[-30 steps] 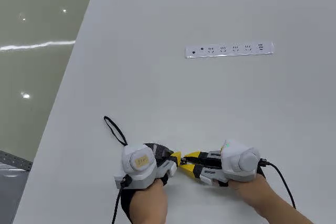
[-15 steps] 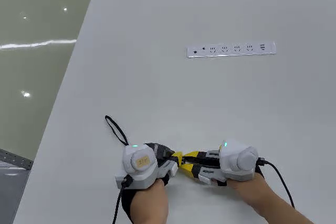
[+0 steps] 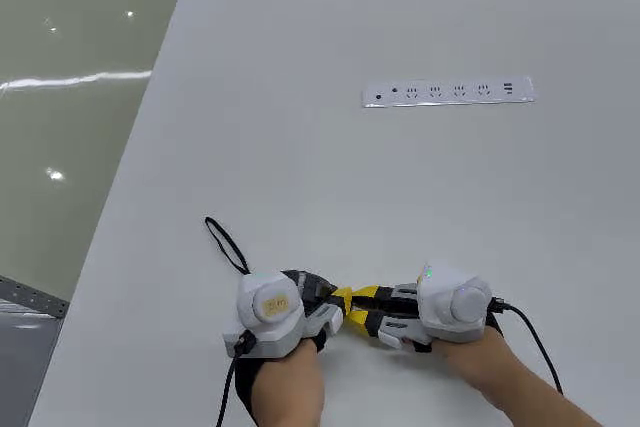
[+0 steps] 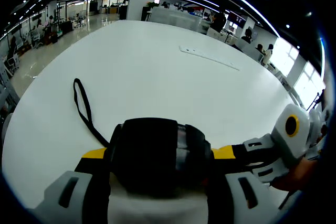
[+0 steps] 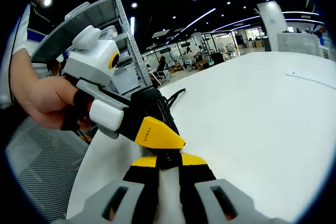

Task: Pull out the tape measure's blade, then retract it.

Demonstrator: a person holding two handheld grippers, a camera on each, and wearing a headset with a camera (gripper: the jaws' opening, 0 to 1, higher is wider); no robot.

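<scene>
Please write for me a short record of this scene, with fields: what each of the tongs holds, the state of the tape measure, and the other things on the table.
left tongs: shut on the tape measure, gripping its black case from both sides
right tongs: shut at the case's front, apparently pinching the blade end
blade: none visibly pulled out; the two tongs meet tip to tip
strap: black loop lying on the table, on the side away from the right tongs
table: white
power strip: white, farther away, apart from everything
</scene>
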